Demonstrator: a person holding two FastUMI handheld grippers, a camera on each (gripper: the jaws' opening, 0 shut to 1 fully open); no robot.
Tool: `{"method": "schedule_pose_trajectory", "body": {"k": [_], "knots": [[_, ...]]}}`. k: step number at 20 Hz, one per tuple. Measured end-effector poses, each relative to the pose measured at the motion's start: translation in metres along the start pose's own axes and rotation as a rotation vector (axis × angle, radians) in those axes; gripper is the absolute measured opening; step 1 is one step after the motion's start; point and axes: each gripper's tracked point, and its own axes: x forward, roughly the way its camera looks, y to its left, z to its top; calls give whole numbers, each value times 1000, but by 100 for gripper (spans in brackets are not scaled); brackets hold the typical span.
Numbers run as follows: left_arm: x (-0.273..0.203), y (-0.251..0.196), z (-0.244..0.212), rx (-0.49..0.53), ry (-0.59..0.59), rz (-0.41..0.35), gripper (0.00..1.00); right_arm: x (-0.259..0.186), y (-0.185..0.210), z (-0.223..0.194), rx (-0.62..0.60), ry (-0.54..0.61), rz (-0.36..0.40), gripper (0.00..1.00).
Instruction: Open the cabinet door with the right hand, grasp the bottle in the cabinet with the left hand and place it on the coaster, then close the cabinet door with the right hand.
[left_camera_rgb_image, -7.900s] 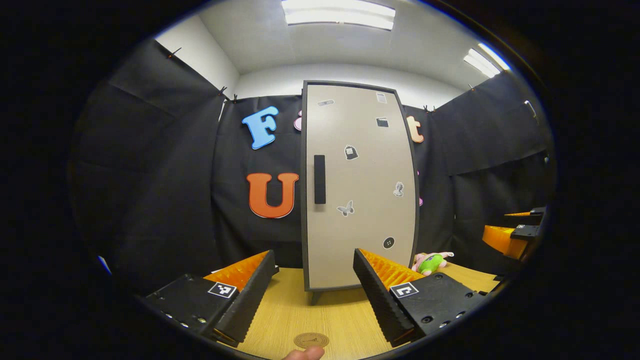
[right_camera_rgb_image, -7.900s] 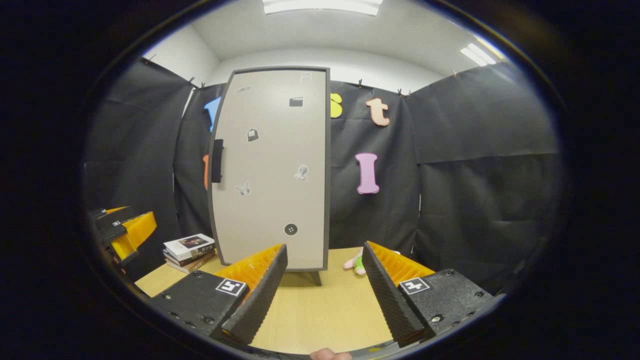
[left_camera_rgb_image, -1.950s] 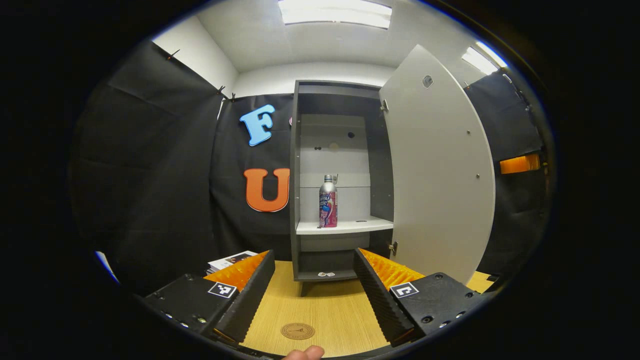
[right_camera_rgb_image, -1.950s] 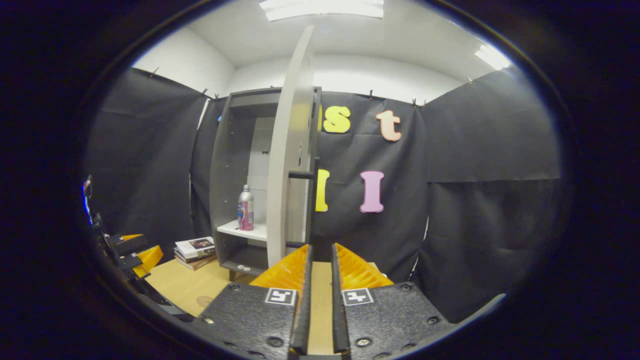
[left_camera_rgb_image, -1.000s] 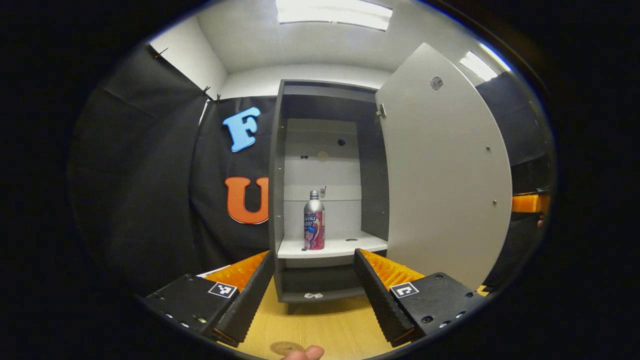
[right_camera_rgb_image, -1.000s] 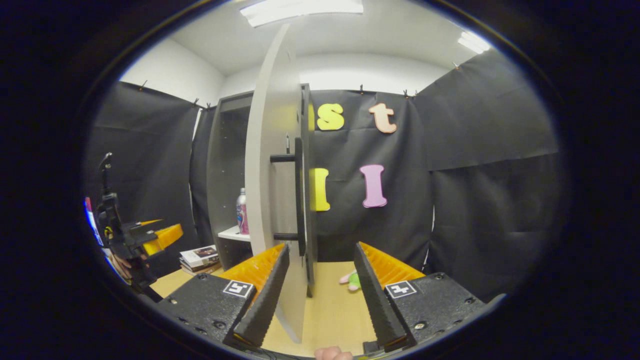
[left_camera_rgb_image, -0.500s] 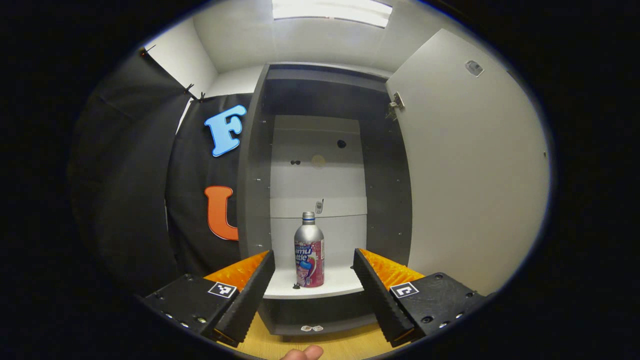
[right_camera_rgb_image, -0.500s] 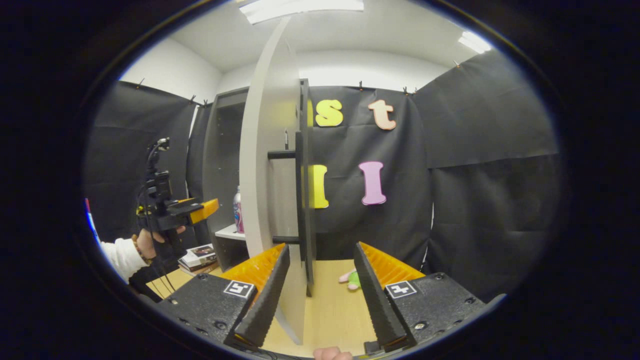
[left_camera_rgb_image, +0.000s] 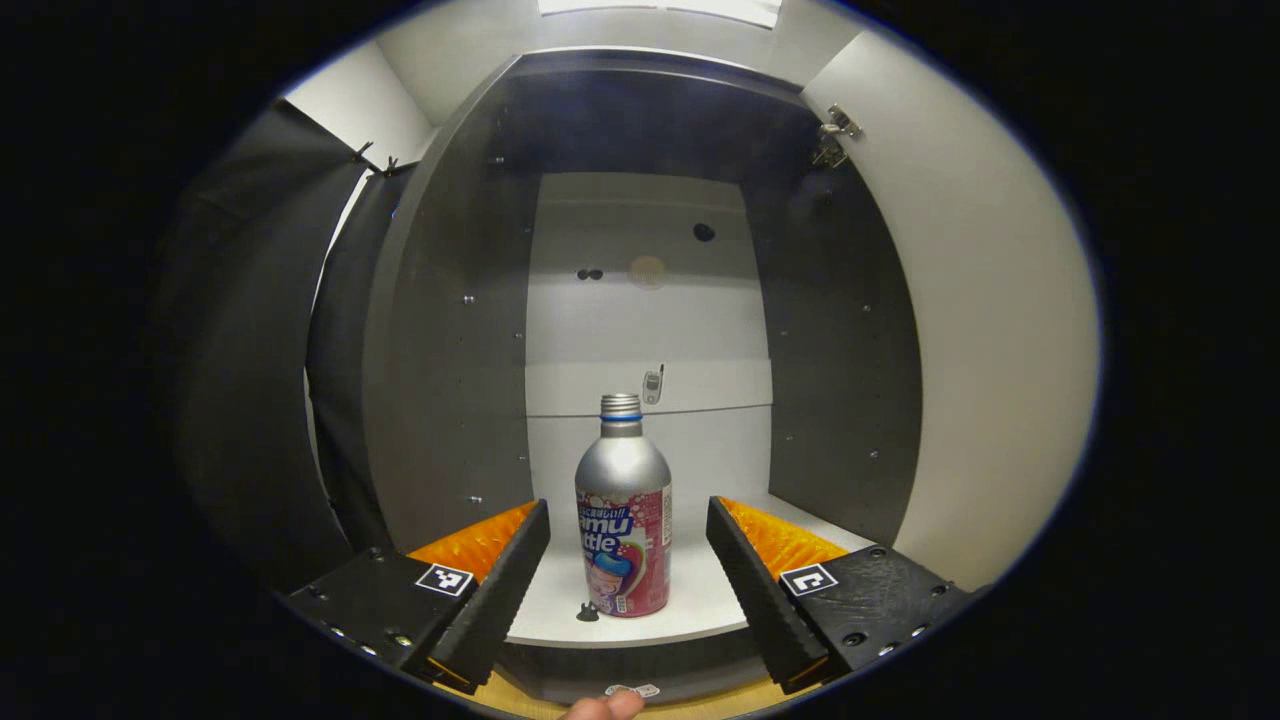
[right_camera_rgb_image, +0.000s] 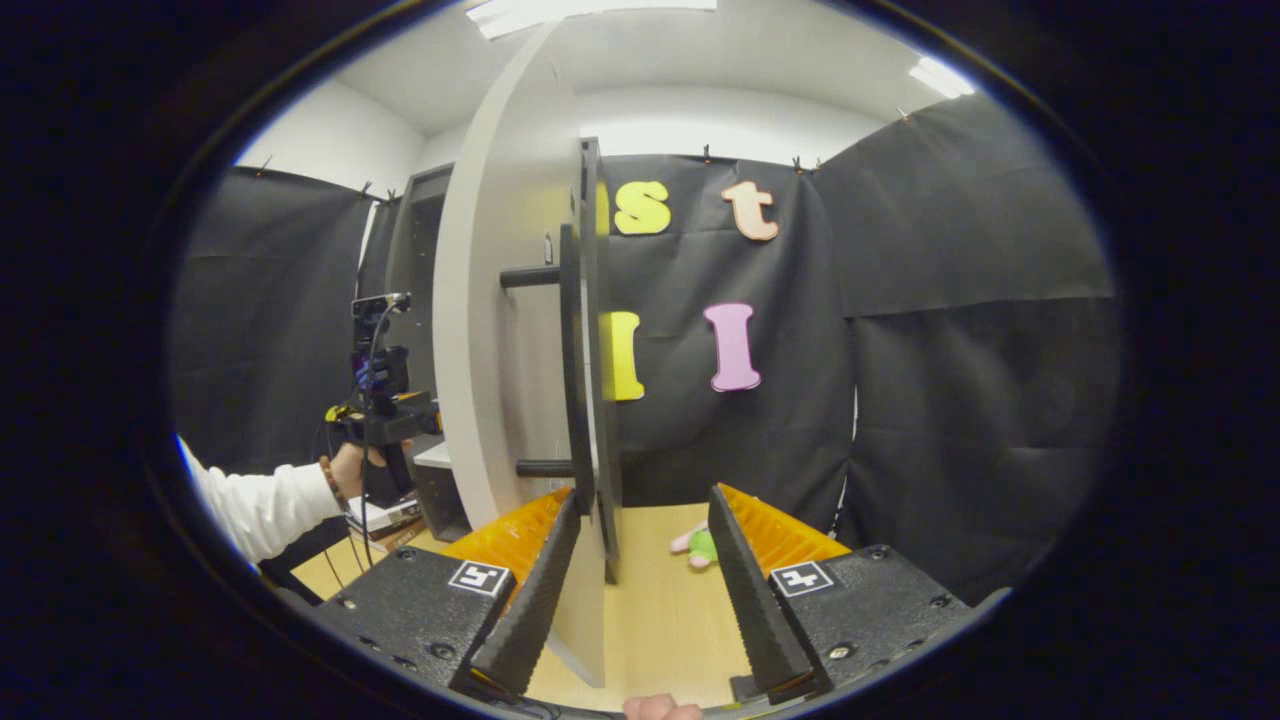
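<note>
So the bottle (left_camera_rgb_image: 622, 520) is standing straight up on the white shelf (left_camera_rgb_image: 640, 620) inside the cabinet (left_camera_rgb_image: 450, 330), long axis vertical, cap at the top, label facing out toward the left gripper view. It sits close to the shelf's front edge, a bit left of the middle, with bare shelf to either side and behind it, back to the pale rear panel. There's a tiny dark bit on the shelf just beside its base on the left, can't tell what it is. The left gripper (left_camera_rgb_image: 628, 560) has its fingers spread wide, one on each side of the bottle, not touching it, gaps on both sides. Cabinet door (right_camera_rgb_image: 500, 330) is swung wide open; in the right gripper view it's seen almost edge-on, its handle (right_camera_rgb_image: 572, 370) sticking out. The right gripper (right_camera_rgb_image: 640, 560) is open too, gripping nothing, with the door's edge just beside its left finger. Farther left, a hand (right_camera_rgb_image: 352, 465) in a white sleeve holds the left gripper at the cabinet opening. A small plush toy (right_camera_rgb_image: 697, 543) lies on the wooden table (right_camera_rgb_image: 670, 620) past the door.
</note>
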Motion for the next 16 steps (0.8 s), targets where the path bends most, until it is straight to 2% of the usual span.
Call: {"method": "schedule_pose_trajectory", "body": {"k": [7, 14, 16], "knots": [[39, 1, -12, -20, 22, 15, 95, 4, -2, -3, 4, 10, -12, 81], [54, -5, -19, -42, 40, -1, 95, 5, -2, -4, -1, 9, -19, 81], [55, -3, -18, -41, 41, 10, 90, 5, -2, -4, 0, 9, -20, 81]]}}
